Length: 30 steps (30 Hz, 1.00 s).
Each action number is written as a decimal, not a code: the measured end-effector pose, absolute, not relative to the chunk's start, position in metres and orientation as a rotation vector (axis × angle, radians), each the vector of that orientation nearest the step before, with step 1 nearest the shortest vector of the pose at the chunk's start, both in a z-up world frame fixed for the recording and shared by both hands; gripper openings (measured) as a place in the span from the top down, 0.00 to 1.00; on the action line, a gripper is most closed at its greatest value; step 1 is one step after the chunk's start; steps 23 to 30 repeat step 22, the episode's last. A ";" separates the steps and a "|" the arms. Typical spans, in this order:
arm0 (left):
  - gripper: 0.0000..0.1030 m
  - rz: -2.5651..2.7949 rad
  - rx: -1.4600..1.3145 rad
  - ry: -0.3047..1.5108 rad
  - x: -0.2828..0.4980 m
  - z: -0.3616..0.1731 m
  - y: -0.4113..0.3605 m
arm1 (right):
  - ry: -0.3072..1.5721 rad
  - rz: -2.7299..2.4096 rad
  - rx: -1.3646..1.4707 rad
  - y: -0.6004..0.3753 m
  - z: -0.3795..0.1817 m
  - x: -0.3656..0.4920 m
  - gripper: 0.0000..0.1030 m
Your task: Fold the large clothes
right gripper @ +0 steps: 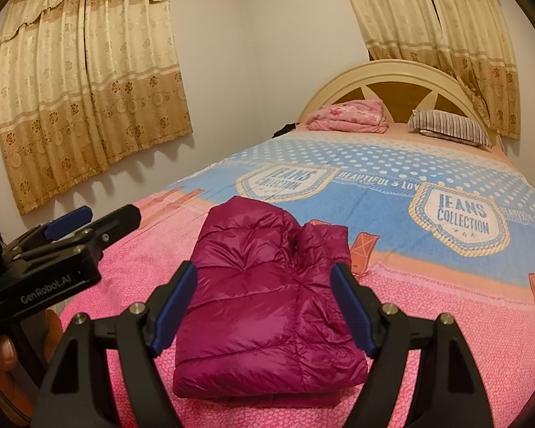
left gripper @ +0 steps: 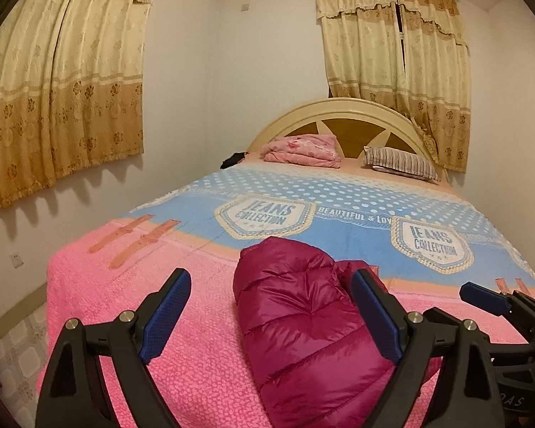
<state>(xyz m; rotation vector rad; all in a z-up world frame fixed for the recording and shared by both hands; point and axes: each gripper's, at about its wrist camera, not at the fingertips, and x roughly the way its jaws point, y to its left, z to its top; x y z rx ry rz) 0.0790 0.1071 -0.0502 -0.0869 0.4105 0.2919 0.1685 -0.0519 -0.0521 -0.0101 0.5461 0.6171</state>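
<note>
A magenta quilted puffer jacket [left gripper: 303, 324] lies folded into a compact stack on the pink end of the bed; it also shows in the right wrist view [right gripper: 264, 303]. My left gripper [left gripper: 271, 285] is open and empty, held above the bed just left of the jacket. My right gripper [right gripper: 264, 278] is open and empty, held above the jacket's near half. The right gripper [left gripper: 495, 299] shows at the right edge of the left wrist view. The left gripper [right gripper: 85, 224] shows at the left of the right wrist view.
The bed cover [right gripper: 446, 185] is pink near me and blue with white dots farther on. A folded pink quilt [right gripper: 346, 116] and a striped pillow [right gripper: 449, 128] lie by the headboard [right gripper: 381, 82]. Curtains [right gripper: 89, 82] hang on the left wall.
</note>
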 end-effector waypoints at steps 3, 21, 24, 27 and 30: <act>0.09 0.299 -0.083 0.406 0.079 -0.051 0.106 | 0.548 0.620 -0.013 -0.052 -0.053 0.168 0.23; 0.07 0.264 -0.085 0.424 0.082 -0.059 0.108 | 0.585 0.635 -0.026 -0.052 -0.063 0.165 0.22; 0.07 0.260 -0.087 0.426 0.082 -0.059 0.108 | 0.586 0.633 -0.025 -0.053 -0.064 0.164 0.22; 0.07 0.260 -0.087 0.426 0.082 -0.059 0.108 | 0.586 0.633 -0.025 -0.053 -0.064 0.164 0.22; 0.07 0.260 -0.087 0.426 0.082 -0.059 0.108 | 0.586 0.633 -0.025 -0.053 -0.064 0.164 0.22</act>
